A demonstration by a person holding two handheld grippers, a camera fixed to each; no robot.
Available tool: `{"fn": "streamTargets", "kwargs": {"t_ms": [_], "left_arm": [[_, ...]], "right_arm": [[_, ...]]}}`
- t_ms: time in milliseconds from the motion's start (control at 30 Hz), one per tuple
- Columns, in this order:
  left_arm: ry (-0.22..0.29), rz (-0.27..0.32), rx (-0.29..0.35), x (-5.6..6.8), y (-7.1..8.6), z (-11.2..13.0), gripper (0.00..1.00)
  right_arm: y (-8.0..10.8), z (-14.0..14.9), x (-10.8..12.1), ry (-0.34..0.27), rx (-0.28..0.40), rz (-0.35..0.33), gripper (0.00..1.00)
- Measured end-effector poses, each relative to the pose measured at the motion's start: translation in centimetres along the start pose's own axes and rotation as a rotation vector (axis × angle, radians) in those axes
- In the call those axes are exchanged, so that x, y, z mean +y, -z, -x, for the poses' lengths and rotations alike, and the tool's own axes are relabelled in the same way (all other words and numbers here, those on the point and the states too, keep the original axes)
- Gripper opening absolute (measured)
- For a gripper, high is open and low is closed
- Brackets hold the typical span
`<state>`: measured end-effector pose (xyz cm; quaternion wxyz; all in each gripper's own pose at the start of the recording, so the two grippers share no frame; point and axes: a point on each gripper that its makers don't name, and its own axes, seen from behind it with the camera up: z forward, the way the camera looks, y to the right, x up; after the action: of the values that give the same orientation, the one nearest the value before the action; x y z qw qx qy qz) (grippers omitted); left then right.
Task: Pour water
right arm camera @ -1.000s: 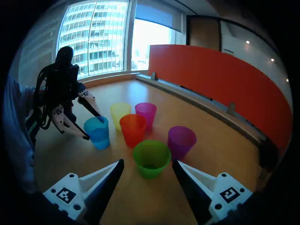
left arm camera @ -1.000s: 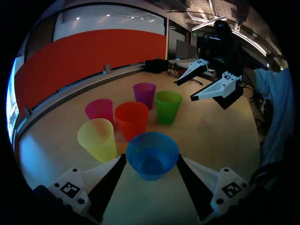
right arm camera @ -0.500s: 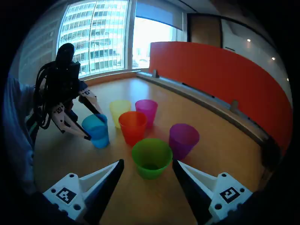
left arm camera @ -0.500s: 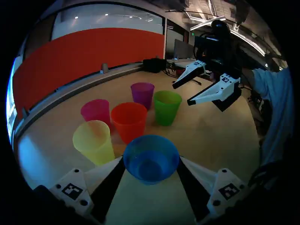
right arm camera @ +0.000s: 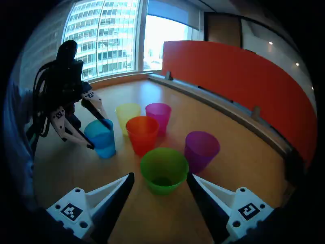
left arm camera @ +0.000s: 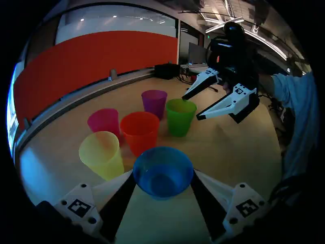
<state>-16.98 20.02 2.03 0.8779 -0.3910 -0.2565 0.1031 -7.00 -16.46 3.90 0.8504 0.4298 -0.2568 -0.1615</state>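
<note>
The left gripper (left arm camera: pixel 162 174) grips the blue cup (left arm camera: pixel 162 185) in its jaws, just beside the orange cup (left arm camera: pixel 140 130). The right gripper (right arm camera: pixel 160 176), jaws wide and empty, faces the green cup (left arm camera: pixel 180 120). Pouring has seemingly not yet begun.

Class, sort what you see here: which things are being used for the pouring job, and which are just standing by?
In use: left gripper, blue cup, right gripper, probably green cup.
Standing by: yellow cup, orange cup, pink cup, purple cup.

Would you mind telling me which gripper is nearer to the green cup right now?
Right. The right gripper, open, has its fingertips either side of the green cup; the left gripper holds the blue cup farther off.
</note>
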Motion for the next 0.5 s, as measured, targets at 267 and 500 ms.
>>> {"fn": "streamTargets", "kwargs": {"t_ms": [267, 500], "left_arm": [[-0.011, -0.007, 0.007, 0.0, 0.2, 0.0, 0.88], [-0.006, -0.011, 0.017, -0.2, 0.5, -0.4, 0.88]], "right_arm": [[-1.6, 0.6, 0.5, 0.005, -0.024, 0.01, 1.0], [-3.0, 0.4, 0.4, 0.003, -0.026, 0.007, 1.0]]}}
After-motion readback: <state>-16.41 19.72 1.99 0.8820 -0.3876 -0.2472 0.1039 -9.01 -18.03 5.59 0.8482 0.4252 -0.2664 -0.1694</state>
